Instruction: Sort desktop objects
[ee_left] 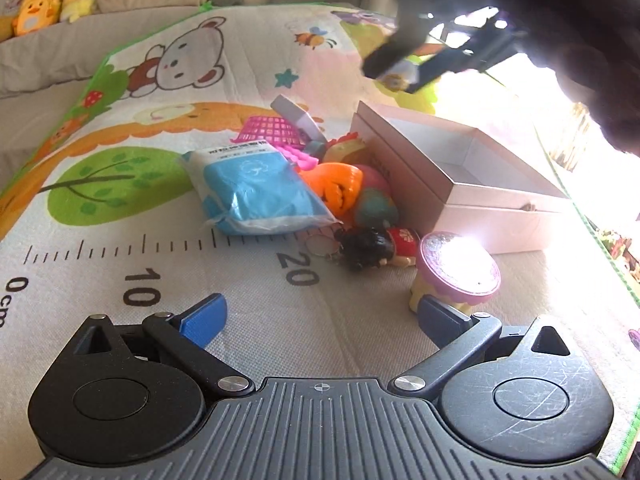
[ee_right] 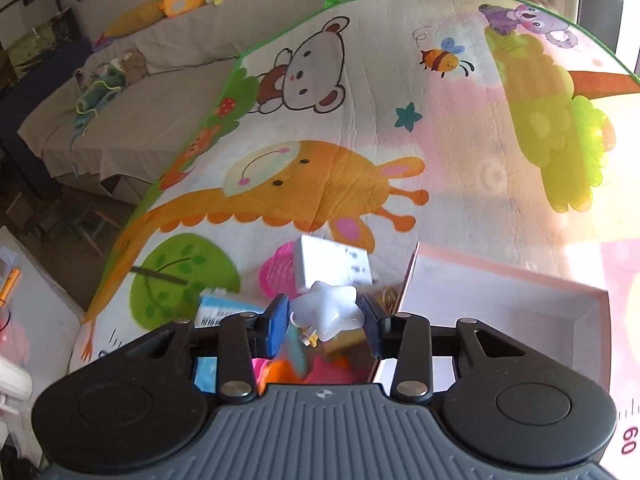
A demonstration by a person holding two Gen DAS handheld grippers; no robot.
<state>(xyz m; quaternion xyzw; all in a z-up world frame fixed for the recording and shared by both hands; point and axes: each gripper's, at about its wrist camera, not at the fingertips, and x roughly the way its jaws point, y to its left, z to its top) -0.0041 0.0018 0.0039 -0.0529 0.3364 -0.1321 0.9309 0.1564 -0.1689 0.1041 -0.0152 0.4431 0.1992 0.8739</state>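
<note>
Your right gripper [ee_right: 325, 322] has its jaws closed on a small white star-shaped toy [ee_right: 329, 312], held in the air above the toy pile and just left of the open pink box [ee_right: 500, 300]. The star looks light, smooth and glossy, probably hard plastic, so it may slip; the jaws pinch it across its middle, which seems the safest hold. Your left gripper [ee_left: 320, 320] hangs low over the play mat [ee_left: 240, 80] with its jaws wide open and nothing between them. The blue tissue pack [ee_left: 256, 192] looks soft; take it across its short width.
</note>
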